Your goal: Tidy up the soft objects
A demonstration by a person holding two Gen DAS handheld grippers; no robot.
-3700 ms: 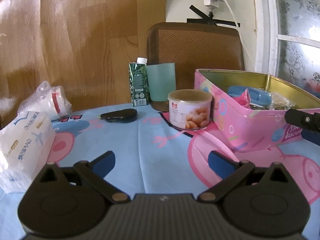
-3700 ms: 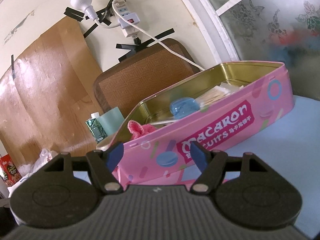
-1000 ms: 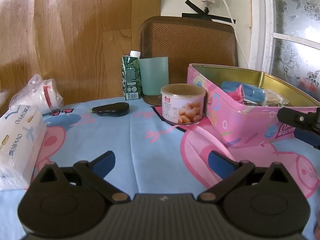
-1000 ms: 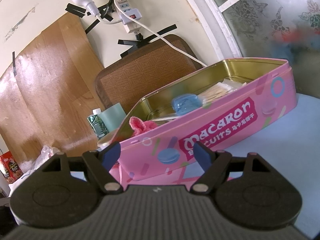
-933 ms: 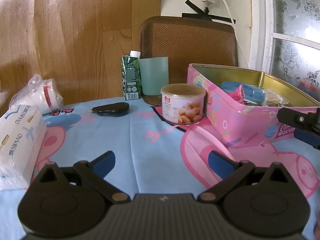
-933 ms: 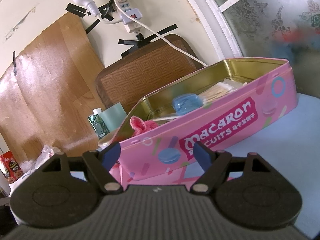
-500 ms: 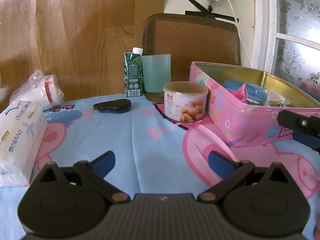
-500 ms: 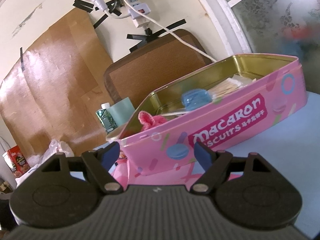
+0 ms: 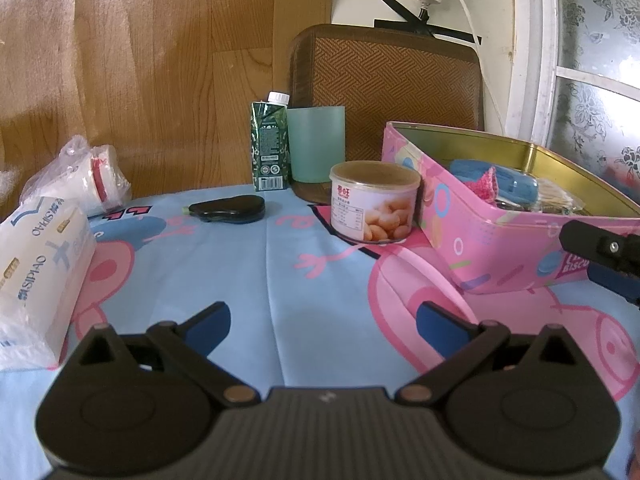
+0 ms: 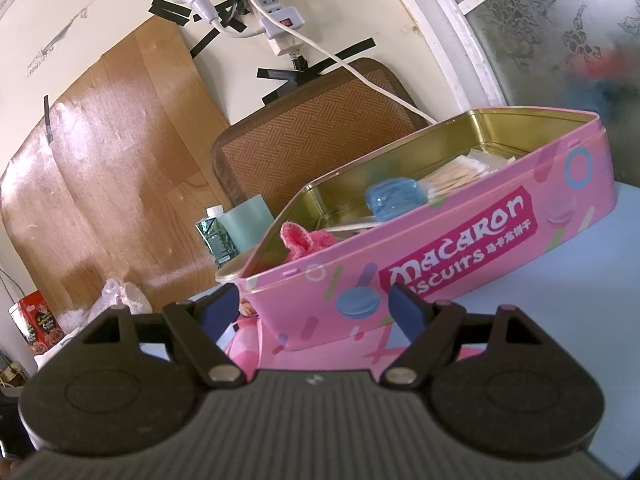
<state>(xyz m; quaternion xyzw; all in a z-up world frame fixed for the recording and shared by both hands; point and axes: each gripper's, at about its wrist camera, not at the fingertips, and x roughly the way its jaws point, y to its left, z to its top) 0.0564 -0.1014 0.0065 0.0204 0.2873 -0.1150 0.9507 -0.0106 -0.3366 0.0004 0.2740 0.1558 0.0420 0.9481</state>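
A pink macaron biscuit tin (image 9: pixel 486 240) stands open on the cartoon tablecloth; it also shows in the right wrist view (image 10: pixel 460 256). Inside lie a pink knitted soft piece (image 10: pixel 306 242), a blue case (image 10: pixel 394 196) and a bundle of cotton swabs (image 10: pixel 460 172). My left gripper (image 9: pixel 322 320) is open and empty, low over the cloth in front of the tin. My right gripper (image 10: pixel 316 306) is open and empty, close to the tin's front wall; it shows at the right edge of the left wrist view (image 9: pixel 608 256).
A round snack can (image 9: pixel 374 200) stands just left of the tin. Behind it are a green carton (image 9: pixel 270 146) and a teal cup (image 9: pixel 316 142). A black case (image 9: pixel 228 208) lies on the cloth. A tissue pack (image 9: pixel 38 272) and bagged cups (image 9: pixel 86 178) sit at the left.
Both views have shifted slightly; the tin sits a little lower in the right wrist view. Both grippers stay open and empty.
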